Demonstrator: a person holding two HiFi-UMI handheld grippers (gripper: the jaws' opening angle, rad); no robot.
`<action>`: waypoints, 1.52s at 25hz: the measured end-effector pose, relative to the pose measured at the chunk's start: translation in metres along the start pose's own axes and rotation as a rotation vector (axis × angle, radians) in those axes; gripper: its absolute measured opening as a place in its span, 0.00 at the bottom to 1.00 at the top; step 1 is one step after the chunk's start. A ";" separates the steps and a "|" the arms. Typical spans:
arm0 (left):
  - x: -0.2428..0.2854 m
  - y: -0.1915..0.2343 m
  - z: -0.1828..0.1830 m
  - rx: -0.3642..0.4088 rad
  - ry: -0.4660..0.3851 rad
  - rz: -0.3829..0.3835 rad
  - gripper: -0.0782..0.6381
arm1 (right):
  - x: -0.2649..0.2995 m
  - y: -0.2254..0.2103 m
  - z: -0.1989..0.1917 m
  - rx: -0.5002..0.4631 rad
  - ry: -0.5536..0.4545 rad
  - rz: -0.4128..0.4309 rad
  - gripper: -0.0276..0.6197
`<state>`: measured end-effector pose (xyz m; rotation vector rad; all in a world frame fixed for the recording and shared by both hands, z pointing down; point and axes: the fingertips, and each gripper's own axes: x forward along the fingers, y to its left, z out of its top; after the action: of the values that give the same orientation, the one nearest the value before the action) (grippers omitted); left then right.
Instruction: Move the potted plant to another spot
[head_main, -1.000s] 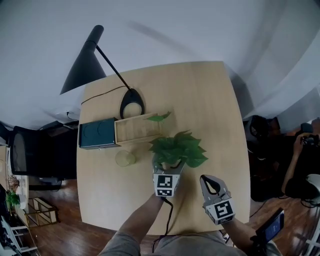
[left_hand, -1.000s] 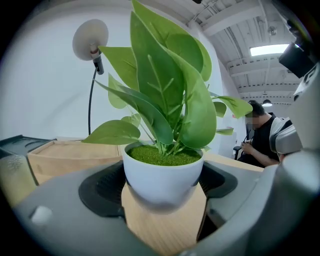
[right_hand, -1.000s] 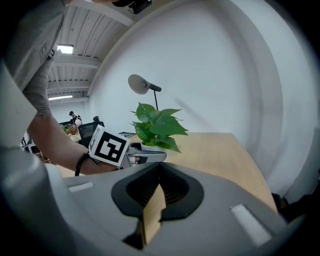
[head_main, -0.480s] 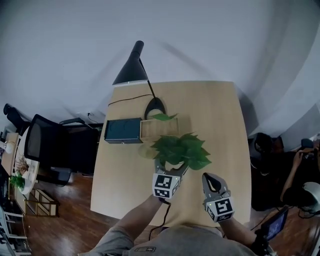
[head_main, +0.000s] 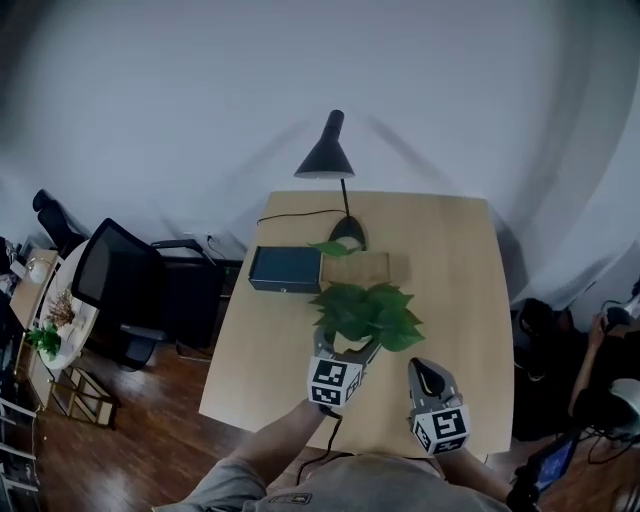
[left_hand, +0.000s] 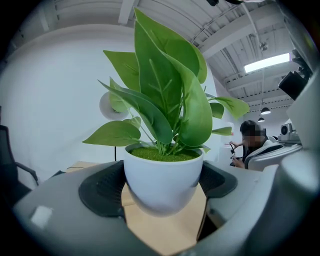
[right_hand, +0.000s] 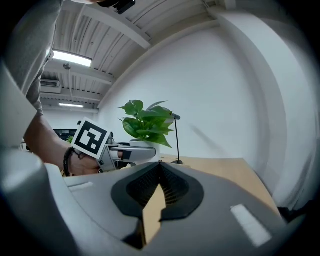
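Note:
The potted plant (head_main: 368, 312), broad green leaves in a white pot (left_hand: 162, 172), sits between the jaws of my left gripper (head_main: 345, 343), which is shut on the pot's sides. In the left gripper view the pot fills the gap in my left gripper (left_hand: 162, 195), and its rounded base seems to hang just above the wooden table (head_main: 450, 260). My right gripper (head_main: 421, 369) is to the right of the plant, near the table's front edge, shut and empty. In its own view the right gripper (right_hand: 160, 167) has its tips meeting, and the plant (right_hand: 147, 125) shows ahead to its left.
Behind the plant lie an open wooden box (head_main: 368, 268) and a dark teal box (head_main: 286, 268). A black lamp (head_main: 328, 155) stands at the table's far edge. An office chair (head_main: 115, 285) stands on the floor at left. A person (left_hand: 252, 145) sits off to the right.
The head view has pulled back, so the table looks smaller and more wall and floor show. The plant stays in the left gripper. A pale round thing left of the plant is now hidden.

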<state>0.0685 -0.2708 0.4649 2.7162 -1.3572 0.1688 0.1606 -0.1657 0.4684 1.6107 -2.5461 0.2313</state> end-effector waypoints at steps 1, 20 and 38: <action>-0.005 0.002 0.002 0.000 -0.005 0.005 0.74 | -0.002 0.006 0.002 -0.004 -0.001 0.006 0.05; -0.132 0.050 -0.003 -0.019 -0.026 0.185 0.74 | -0.025 0.111 -0.008 -0.011 -0.027 0.148 0.05; -0.179 0.188 -0.019 -0.004 -0.026 0.215 0.74 | 0.075 0.216 0.002 -0.039 -0.019 0.173 0.05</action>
<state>-0.1899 -0.2394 0.4657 2.5724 -1.6538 0.1475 -0.0671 -0.1411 0.4666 1.3873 -2.6887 0.1821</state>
